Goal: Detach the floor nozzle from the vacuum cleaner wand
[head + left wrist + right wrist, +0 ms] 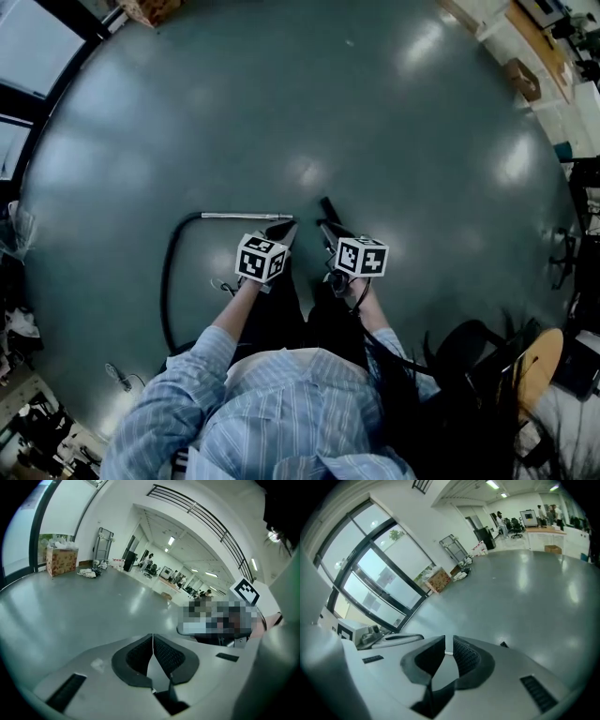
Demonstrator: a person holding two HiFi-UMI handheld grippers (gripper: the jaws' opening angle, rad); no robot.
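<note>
I see plenty of room ahead: the glossy grey-green floor (281,94) runs wide and bare to dark-framed windows (379,583) on my left and pale desks (534,37) far off at the right. A black chair (469,352) crowds in behind my right side.

The silver metal vacuum wand (246,216) lies flat on the floor just ahead of my left gripper (284,230), with its black ribbed hose (169,281) curling back to the left. I cannot tell whether the floor nozzle is on the wand's near end.

The left gripper is clenched on nothing, its pads (140,656) meeting at the tips. The right gripper (328,225) is also clenched and empty, with only a slit between its pads (466,658).

A red-printed cardboard box (62,560) stands by the windows; its print is too blurred to read. The marker cubes (262,258) carry only black-and-white squares.
</note>
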